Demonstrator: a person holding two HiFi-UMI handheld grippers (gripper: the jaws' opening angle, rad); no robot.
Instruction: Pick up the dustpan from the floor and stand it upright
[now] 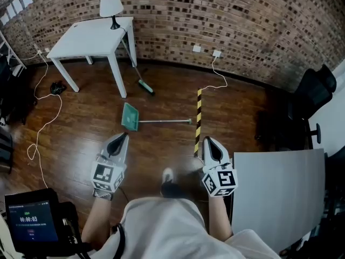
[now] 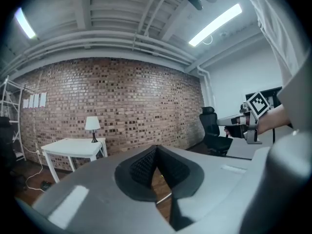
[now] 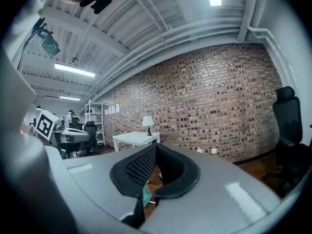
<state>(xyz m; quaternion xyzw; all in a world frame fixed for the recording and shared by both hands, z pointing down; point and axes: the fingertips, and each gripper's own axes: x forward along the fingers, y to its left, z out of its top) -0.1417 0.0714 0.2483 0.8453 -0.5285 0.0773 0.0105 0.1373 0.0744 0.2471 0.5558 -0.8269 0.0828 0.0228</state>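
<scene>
An office: brick wall [image 1: 215,15], white table [image 1: 91,36] with lamp [image 1: 111,7], black office chair [image 1: 315,90].

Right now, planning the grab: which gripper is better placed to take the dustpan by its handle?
Probably right: the right gripper sits nearest the free end of the handle; the left gripper faces the dustpan head.

Saw dustpan [image 1: 130,117] lying flat on dark wood floor [image 1: 161,150], not upright. Noted green, roughly square pan at left end, thin silver handle [image 1: 164,121] running level rightward from it. Glimpsed sliver of same green pan low in right gripper view.
</scene>
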